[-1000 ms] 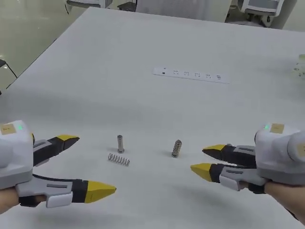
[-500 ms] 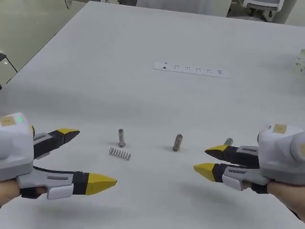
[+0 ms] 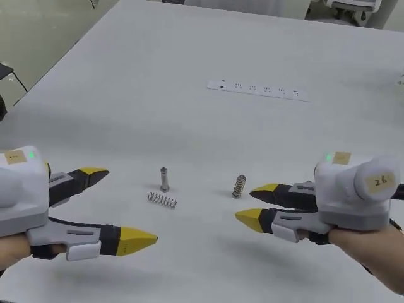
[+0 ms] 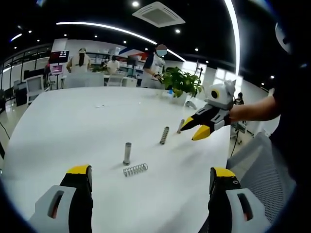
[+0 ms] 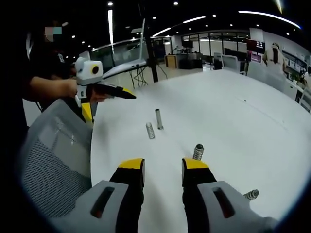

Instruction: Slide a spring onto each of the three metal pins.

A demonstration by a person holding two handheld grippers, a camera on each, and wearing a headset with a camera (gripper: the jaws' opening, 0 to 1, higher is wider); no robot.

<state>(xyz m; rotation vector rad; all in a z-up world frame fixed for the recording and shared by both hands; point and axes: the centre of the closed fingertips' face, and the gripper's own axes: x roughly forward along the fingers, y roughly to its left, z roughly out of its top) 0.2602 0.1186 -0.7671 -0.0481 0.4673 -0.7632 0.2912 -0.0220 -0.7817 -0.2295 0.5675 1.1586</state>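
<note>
A bare metal pin [image 3: 164, 179] stands upright on the white table, with a loose spring [image 3: 161, 200] lying just in front of it. To its right stands a second pin with a spring on it [image 3: 239, 186]. My right gripper [image 3: 251, 203] is open by a narrow gap, empty, its tips close beside that sprung pin [image 5: 198, 152]. A third sprung pin [image 5: 251, 194] sits low to the right of the right gripper's jaws. My left gripper [image 3: 117, 205] is wide open and empty, left of the bare pin [image 4: 127, 153] and loose spring [image 4: 135, 169].
A white power strip [image 3: 257, 90] lies across the table further back. The table's left edge [image 3: 60, 63] runs diagonally, with floor beyond. Several people and a potted plant [image 4: 182, 82] are beyond the table's far end.
My right gripper has moved left toward the sprung pin and now covers the third pin in the head view. The left gripper has barely moved; pins and spring are unmoved.
</note>
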